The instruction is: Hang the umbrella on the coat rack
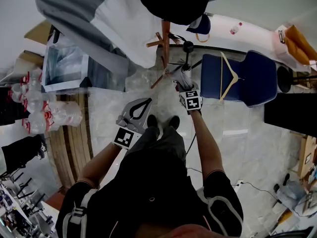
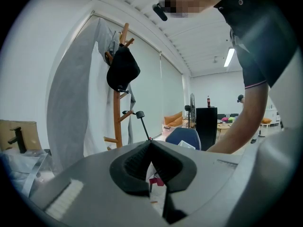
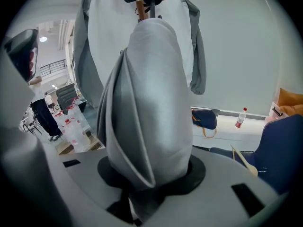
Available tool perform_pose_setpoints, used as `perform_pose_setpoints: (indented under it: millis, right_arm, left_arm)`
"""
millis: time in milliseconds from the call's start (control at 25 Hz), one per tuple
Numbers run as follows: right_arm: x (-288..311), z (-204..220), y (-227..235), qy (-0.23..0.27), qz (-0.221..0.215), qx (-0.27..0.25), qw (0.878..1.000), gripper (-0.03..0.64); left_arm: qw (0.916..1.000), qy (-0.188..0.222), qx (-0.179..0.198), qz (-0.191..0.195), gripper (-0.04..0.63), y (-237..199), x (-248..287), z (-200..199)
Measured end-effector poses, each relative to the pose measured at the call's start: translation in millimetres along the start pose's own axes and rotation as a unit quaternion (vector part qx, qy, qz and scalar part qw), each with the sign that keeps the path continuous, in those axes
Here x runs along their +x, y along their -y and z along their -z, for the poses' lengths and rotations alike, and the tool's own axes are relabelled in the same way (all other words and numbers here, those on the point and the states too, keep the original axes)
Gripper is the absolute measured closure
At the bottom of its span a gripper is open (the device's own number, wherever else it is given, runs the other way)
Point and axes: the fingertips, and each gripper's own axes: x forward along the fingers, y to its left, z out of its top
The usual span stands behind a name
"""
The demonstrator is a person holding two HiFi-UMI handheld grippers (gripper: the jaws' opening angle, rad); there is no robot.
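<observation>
A: Right gripper [image 3: 150,183] state?
B: Clamped on the folded grey umbrella [image 3: 149,93]. The umbrella's far end sits by the coat rack [image 1: 165,36], just right of the post.
A: Left gripper [image 2: 151,148]?
B: Jaws together, nothing between them. It's lower left, nearer the person.

The umbrella [image 3: 147,103] is filling the right gripper view and hiding nearly all of the rack [image 3: 140,9]; its lower end is running out of sight between the jaws. In the head view, a jacket [image 1: 99,19] and hat [image 1: 173,1] are covering the rack's top. The left hand-held gripper [image 2: 150,142] is blocking the rack's foot.
</observation>
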Motion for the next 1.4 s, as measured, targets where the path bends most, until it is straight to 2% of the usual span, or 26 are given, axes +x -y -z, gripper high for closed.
perform_pose_setpoints:
  millis: [280,480,600,800,1200,1400]
  right_arm:
    - [-7,2,-9,0.016,0.007,-0.016,1.000,0.466]
    - [-9,-7,-16,0.064,0.000,-0.019,0.998,0.479]
    - [-11,-12,-17,0.079,0.005,-0.014,0.997,0.476]
    - [-21,-12,-20,0.078,0.015,-0.045,0.996,0.476]
    - [-15,10,-14,0.038,0.020,-0.038,0.998,0.476]
    - [-17,10,-16,0.036,0.020,-0.036,0.999,0.476]
  left_arm:
    - [1.0000,-0.005,0.000,0.002,0.595,1,0,4]
    - [0.9999,-0.016,0.001,0.001,0.595,0,-1,12]
    - [0.9998,-0.011,-0.012,-0.008,0.595,-6,-1,12]
    - [0.9997,-0.019,-0.015,-0.003,0.595,-3,-3,18]
    - [0.9997,-0.020,-0.015,0.003,0.595,2,-6,21]
    - [0.9995,-0.022,-0.021,-0.001,0.595,-1,-7,22]
